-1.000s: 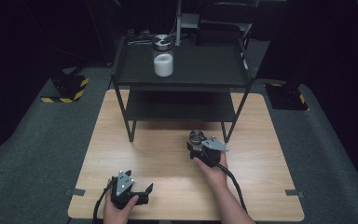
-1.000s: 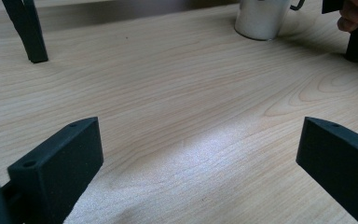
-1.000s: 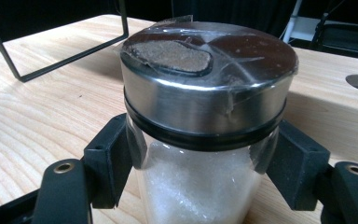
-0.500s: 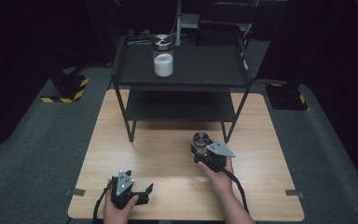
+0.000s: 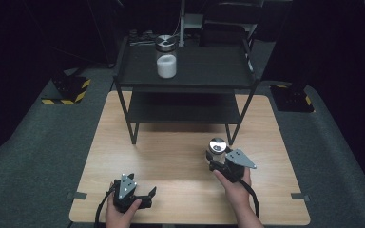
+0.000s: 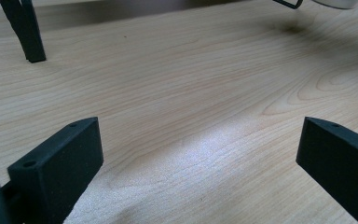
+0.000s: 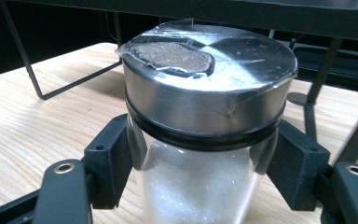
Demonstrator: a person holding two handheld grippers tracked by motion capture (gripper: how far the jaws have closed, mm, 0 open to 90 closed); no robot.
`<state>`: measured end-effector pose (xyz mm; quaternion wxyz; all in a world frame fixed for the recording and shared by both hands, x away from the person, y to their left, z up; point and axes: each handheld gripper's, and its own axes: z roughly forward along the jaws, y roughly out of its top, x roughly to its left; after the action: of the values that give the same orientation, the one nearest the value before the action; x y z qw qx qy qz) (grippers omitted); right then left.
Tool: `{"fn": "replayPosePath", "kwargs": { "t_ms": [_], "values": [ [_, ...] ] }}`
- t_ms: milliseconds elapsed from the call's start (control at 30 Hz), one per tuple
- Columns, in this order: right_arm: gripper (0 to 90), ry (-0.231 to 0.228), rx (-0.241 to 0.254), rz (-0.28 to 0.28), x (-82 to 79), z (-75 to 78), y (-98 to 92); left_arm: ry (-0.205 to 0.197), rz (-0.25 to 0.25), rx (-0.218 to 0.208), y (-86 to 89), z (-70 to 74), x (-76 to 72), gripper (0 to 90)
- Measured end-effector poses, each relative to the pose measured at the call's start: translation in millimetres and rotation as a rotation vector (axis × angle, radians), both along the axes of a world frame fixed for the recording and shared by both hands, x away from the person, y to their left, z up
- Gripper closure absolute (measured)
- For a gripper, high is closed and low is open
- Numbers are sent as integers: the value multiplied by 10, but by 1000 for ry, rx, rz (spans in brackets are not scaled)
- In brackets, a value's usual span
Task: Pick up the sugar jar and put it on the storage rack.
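A clear glass jar point(image 7: 200, 177) of white grains, capped by a round steel lid, is clamped between the right gripper's point(image 5: 222, 161) jaws, lid above them. The left gripper's point(image 5: 145, 197) jaws are spread wide over the pale wooden table point(image 6: 191, 93).

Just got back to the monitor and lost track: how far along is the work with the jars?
Looks done: one glass jar with a metal lid and white grains stands on the black shelf rack's top. In hand: the right gripper is shut on a second steel-lidded glass jar of white grains, in front of the rack over the wooden table. The left gripper rests open. Left, probably: setting this jar down somewhere.
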<state>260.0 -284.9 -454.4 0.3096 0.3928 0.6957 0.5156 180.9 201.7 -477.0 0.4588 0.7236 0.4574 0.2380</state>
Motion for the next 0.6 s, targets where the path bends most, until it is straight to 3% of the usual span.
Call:
{"fn": "replayPosePath", "kwargs": {
  "t_ms": [200,600],
  "values": [
    [305,-11,5,-23,-121,38,-94,-1,-4,7,-7,5,0,6],
    [306,-44,31,-58,-305,289,-171,0,-12,12,-19,10,1,6]
  ]
}}
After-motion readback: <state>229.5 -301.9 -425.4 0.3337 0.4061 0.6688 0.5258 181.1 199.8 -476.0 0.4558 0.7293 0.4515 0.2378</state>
